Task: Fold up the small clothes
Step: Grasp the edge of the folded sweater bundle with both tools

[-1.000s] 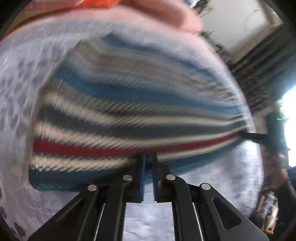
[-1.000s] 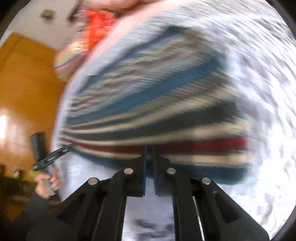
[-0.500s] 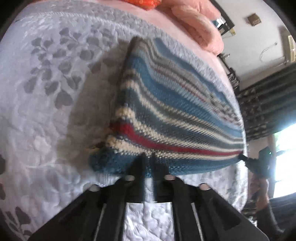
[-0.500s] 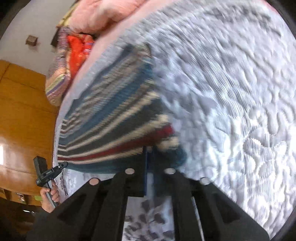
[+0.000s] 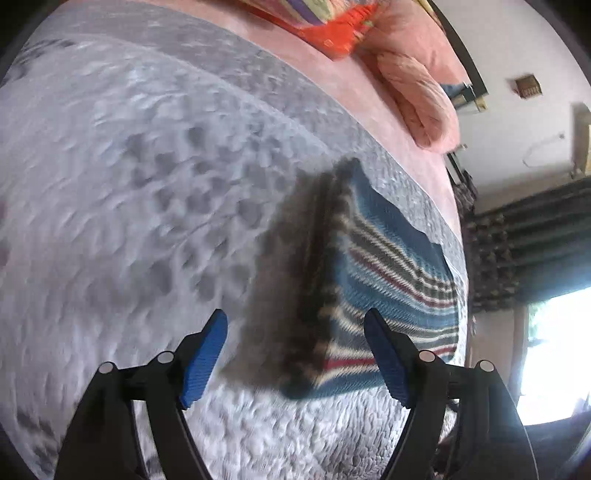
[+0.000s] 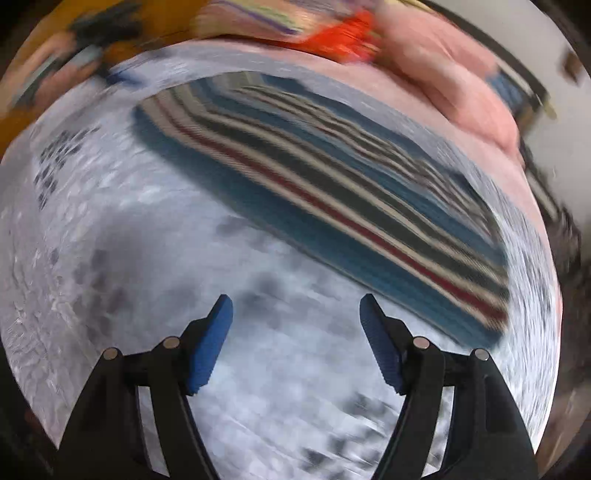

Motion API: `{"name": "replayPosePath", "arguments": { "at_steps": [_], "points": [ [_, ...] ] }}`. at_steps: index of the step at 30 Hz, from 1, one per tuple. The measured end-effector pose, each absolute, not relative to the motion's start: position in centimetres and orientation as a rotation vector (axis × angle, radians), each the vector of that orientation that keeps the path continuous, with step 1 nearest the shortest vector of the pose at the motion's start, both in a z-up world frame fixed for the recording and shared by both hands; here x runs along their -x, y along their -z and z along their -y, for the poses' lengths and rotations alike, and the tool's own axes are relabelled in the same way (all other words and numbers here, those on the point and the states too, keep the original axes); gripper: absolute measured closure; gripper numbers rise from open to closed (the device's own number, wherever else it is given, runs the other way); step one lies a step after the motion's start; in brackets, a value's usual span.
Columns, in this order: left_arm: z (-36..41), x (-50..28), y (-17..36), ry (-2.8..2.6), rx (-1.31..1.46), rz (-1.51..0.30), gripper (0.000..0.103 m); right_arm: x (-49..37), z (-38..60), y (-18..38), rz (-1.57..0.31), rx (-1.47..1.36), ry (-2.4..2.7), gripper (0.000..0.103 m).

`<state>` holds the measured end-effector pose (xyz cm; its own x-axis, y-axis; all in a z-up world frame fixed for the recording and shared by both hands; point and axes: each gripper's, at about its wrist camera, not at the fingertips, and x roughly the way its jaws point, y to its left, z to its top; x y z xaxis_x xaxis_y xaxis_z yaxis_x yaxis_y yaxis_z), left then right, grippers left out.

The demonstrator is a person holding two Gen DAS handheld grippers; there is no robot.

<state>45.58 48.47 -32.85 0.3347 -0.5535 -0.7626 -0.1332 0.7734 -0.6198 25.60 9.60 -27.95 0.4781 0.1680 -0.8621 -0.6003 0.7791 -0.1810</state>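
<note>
On the grey quilted bedspread [image 5: 147, 184], with its darker leaf print, I see the striped knit garment [image 5: 391, 280] lying flat, banded in blue, cream, dark grey and red. My left gripper [image 5: 295, 325] is released, its blue pads [image 5: 205, 354] spread wide with nothing between them; through this camera the garment sits just beyond and to the right of the gap, its near left corner between the fingertips and its right part behind the right finger, and a dark shadow falls along its left edge. My right gripper [image 6: 295, 310] is released as well, pads [image 6: 210, 343] wide apart and empty over bare quilt; from here the striped knit garment [image 6: 332, 177] stretches across the far half of the view, running from far left to near right, with its near blue hem a little beyond the fingertips and not touching them. At the far edge of the bed lies a pink blanket [image 5: 417, 85], rolled, with a bright orange and multicoloured cloth [image 5: 332, 33] beside it on its left. This right view is smeared by motion, so I cannot make out finer detail.
</note>
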Motion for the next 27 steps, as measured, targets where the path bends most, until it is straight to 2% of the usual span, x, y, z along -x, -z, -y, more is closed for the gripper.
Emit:
{"name": "replayPosePath", "arguments": {
  "at_steps": [10,19,20,22,27],
  "points": [
    [-44.6,-53.8,36.4,0.414,0.631,-1.294,0.026,-25.7,-22.1,30.1,-0.747,0.756,-0.555,0.032],
    [-41.0,-58.5,38.1,0.488,0.566,-1.335,0.029,-28.2,-27.3,32.4,-0.653,0.844,-0.537,0.034],
    [-41.0,-58.7,38.1,0.483,0.568,-1.331,0.03,-28.3,-27.9,32.6,-0.639,0.856,-0.531,0.034],
    [-41.0,-59.2,38.0,0.456,0.556,-1.326,0.045,-28.8,-29.5,32.9,-0.61,0.871,-0.52,0.036],
    [-41.0,-59.6,38.1,0.447,0.534,-1.354,0.055,-29.0,-31.8,33.0,-0.562,0.893,-0.498,0.044]
  ]
}}
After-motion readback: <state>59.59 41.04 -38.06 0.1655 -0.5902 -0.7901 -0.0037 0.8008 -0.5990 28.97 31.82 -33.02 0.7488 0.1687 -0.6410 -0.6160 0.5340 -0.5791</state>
